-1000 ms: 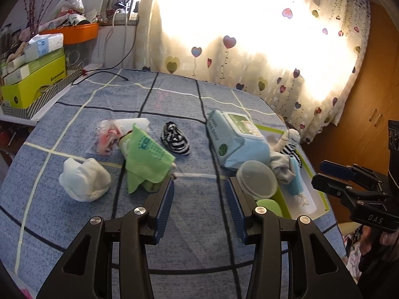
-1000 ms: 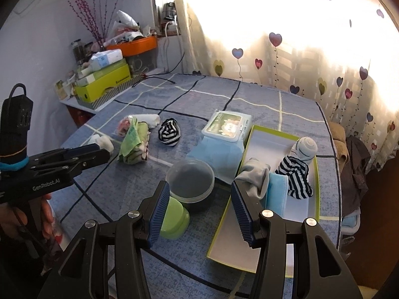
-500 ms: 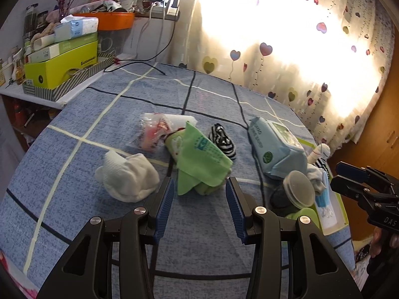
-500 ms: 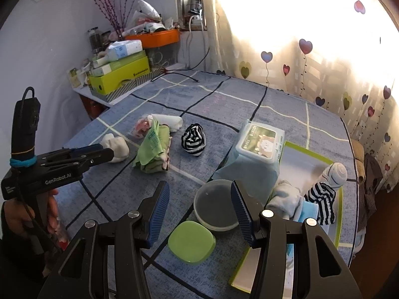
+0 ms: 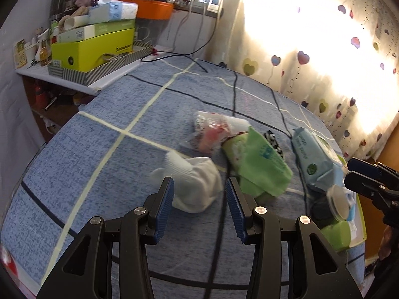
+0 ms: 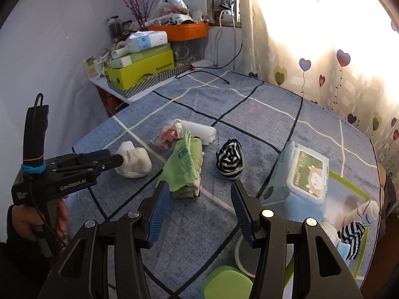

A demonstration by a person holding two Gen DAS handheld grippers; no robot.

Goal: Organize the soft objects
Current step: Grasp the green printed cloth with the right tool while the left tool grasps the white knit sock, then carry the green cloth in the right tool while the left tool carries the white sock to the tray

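A balled white sock (image 5: pixel 192 186) lies on the blue checked tablecloth, just beyond the tips of my open left gripper (image 5: pixel 199 186), and nothing touches the pads. Right of it lies a folded green cloth (image 5: pixel 261 167), then a black-and-white striped sock (image 6: pixel 230 159). My right gripper (image 6: pixel 199 189) is open and empty above the cloth's (image 6: pixel 187 164) near edge. In the right wrist view the left gripper (image 6: pixel 117 159) hovers by the white sock (image 6: pixel 133 162). A green-rimmed tray (image 6: pixel 349 182) at the right holds a striped sock (image 6: pixel 354 234) and pale socks.
A plastic bag with red contents (image 6: pixel 169 134) and a white roll (image 6: pixel 199 129) lie behind the cloth. A wipes pack (image 6: pixel 301 174) sits beside the tray. A clear round tub (image 6: pixel 240 256) and a green lid (image 6: pixel 227 284) are near the front edge. Boxes (image 6: pixel 142 69) crowd a side shelf.
Both grippers have swung left across the table. The left one went from the green cloth to the white sock; the right one went from the tub and tray to the green cloth. The jaws kept their width.
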